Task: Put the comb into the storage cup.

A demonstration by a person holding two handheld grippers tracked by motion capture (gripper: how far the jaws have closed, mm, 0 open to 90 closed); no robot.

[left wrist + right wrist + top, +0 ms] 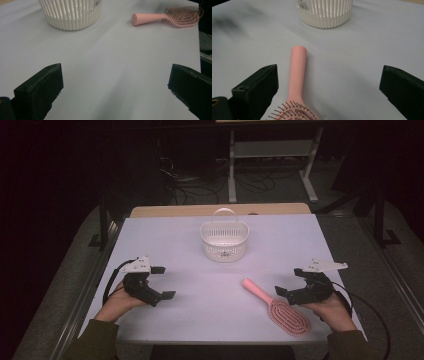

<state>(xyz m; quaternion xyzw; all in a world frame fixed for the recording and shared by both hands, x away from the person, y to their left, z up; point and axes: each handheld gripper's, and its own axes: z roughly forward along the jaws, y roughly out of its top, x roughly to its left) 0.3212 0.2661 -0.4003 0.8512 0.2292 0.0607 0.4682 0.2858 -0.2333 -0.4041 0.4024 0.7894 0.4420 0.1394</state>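
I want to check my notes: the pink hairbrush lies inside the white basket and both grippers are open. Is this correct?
Not quite. The pink hairbrush is not inside the white basket; it lies on the table, nearer the person, beside the right gripper, as the high view shows. The rest holds: the left gripper and the right one are both open.

nothing can be read. the white basket (325, 12) carries a small sticker (303, 5) on its wall, at about 11 o'clock in the right gripper view and 12 o'clock in the left gripper view (98, 2); its print looks like barcode lines, too small and blurred to make out.
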